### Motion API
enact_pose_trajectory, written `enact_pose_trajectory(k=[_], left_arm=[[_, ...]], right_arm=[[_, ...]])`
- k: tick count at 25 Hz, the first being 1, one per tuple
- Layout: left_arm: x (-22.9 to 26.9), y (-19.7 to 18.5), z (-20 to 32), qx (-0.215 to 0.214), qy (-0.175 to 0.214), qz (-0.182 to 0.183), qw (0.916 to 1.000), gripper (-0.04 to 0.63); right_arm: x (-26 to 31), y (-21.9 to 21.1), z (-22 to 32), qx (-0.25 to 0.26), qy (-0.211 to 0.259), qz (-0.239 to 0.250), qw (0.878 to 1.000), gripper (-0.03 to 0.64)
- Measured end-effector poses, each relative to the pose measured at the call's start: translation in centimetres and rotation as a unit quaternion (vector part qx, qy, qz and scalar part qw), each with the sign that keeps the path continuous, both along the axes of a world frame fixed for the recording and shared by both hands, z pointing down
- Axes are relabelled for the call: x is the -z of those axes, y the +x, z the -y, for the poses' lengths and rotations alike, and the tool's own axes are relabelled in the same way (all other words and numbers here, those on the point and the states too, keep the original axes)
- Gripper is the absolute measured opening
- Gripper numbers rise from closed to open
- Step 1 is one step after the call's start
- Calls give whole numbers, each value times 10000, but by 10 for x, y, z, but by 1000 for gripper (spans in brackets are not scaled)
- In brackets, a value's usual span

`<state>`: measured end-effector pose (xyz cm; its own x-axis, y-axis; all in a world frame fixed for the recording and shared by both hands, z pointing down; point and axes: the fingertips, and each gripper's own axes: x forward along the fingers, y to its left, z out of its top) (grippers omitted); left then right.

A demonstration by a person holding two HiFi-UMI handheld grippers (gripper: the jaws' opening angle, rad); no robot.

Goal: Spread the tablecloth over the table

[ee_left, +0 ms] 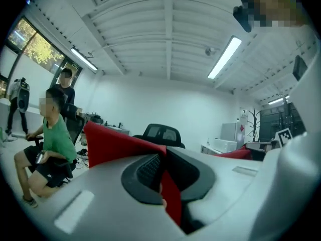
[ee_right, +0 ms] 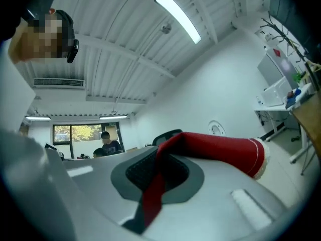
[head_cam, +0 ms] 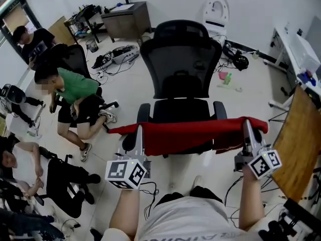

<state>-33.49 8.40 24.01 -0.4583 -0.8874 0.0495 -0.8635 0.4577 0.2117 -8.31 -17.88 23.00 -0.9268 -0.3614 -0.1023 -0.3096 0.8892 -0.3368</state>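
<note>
A red tablecloth (head_cam: pixel 185 130) hangs stretched in a level band between my two grippers, in front of a black office chair. The left gripper (head_cam: pixel 139 130) is shut on the cloth's left end, and the right gripper (head_cam: pixel 247 124) is shut on its right end. In the left gripper view the red cloth (ee_left: pixel 113 143) runs out of the closed jaws of the left gripper (ee_left: pixel 161 158) and off to the left. The right gripper view shows the cloth (ee_right: pixel 220 149) pinched in the right gripper (ee_right: pixel 161 160) and bunched in a roll to the right. A wooden table top (head_cam: pixel 301 144) stands at the right edge.
The black office chair (head_cam: pixel 180 69) stands right behind the cloth. Several people (head_cam: pixel 75 92) sit at the left among chairs. Cables and small items (head_cam: pixel 118 54) lie on the floor. A white desk (head_cam: pixel 296 46) is at the far right, and a brown cabinet (head_cam: pixel 128 19) at the back.
</note>
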Motion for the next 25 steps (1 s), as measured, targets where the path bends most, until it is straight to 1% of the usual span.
enact_pose_trajectory(k=[3,6,8,10,13,20,23,25], left_arm=[[41,6,-3,-127,174,215,9995,16],[69,13,-4,-221,298,325,9988,15],[78,18,2,-343,359,382,9980,15],[82,24,11,-531,392,428,9969,15],[81,39,33,-945,361,477,9937,15],[59,86,92,-1905,282,367,9806,15],[57,117,119,-2345,286,290,9713,15],[58,142,134,-2632,267,311,9639,15]], right_arm=[[41,12,-8,-82,236,84,9997,15],[65,28,-18,-163,385,80,9991,15],[71,39,-22,-275,450,55,9986,15],[70,53,-22,-441,417,52,9981,15],[60,85,-23,-769,259,112,9966,15],[39,169,-31,-1690,106,3,9856,15],[39,212,-37,-2174,87,-75,9760,15],[43,243,-40,-2458,126,20,9692,15]])
